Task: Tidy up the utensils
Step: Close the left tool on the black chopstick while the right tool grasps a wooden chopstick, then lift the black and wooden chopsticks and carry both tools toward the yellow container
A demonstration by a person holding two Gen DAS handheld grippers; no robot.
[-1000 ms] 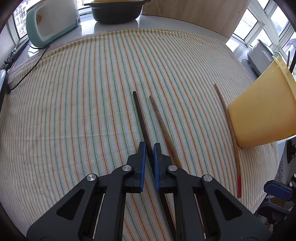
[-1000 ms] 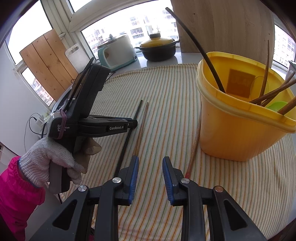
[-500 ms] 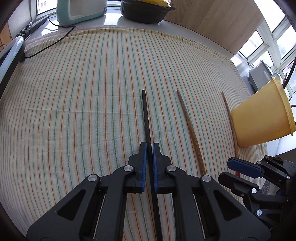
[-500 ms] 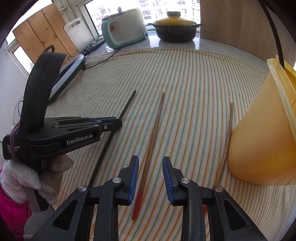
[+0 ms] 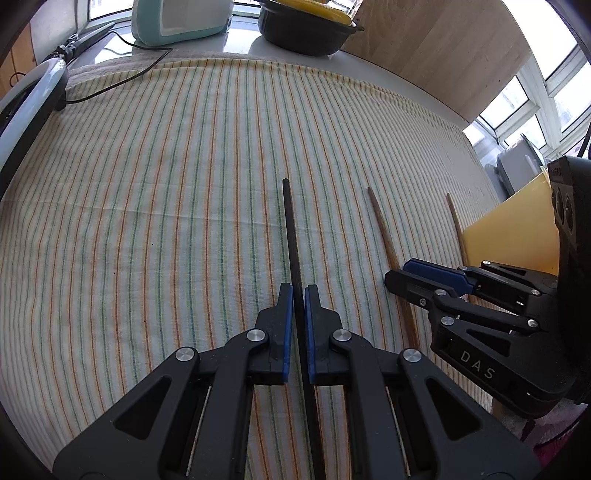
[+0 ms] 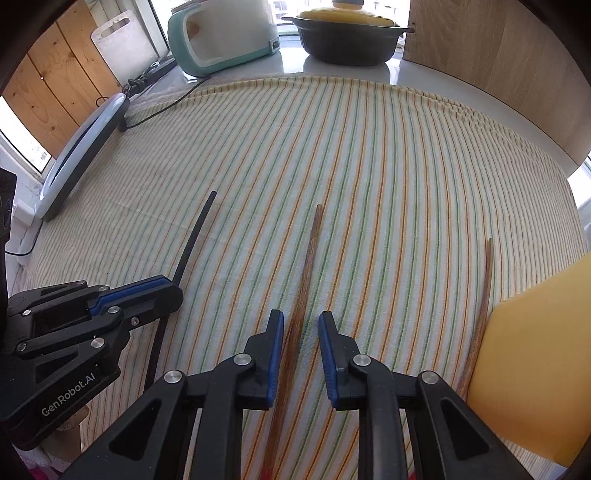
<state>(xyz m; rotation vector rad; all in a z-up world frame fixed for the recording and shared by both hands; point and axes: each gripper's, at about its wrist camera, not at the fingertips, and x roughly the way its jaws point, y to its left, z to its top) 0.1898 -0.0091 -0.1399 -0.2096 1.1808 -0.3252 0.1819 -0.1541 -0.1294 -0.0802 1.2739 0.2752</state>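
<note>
Left gripper [image 5: 298, 295]: jaws closed on the thin black chopstick [image 5: 290, 229], both blue pads pressed to its sides; the stick runs out ahead of the fingertips over the cloth and back under the gripper body.
Right gripper [image 6: 301, 328]: jaws have just been narrowing and stand partly apart, straddling the brown wooden chopstick with a red end [image 6: 306, 266]; a gap shows on each side of the stick, so the pads do not press on it.
Black chopstick: in the right wrist view it shows as a dark rod [image 6: 192, 243] passing under the left gripper [image 6: 162, 291]; whether its far tip rests on the cloth cannot be told.
Brown chopstick: flat on the cloth, to the right of the black one and roughly parallel to it; in the left wrist view [image 5: 388, 243] the right gripper [image 5: 397, 275] sits over its near half.
Second brown wooden chopstick [image 6: 482, 306]: flat on the cloth, further right, its near part just beside the yellow plastic bucket [image 6: 532, 369].
Yellow bucket: at the right edge of both views, only part of its wall visible.
Desk: covered by a cream cloth with green and orange stripes [image 6: 369, 166].
Background: a mint-green and white appliance [image 6: 221, 33] and a black pot with a yellow lid [image 6: 349, 33] beyond the cloth's far edge.
</note>
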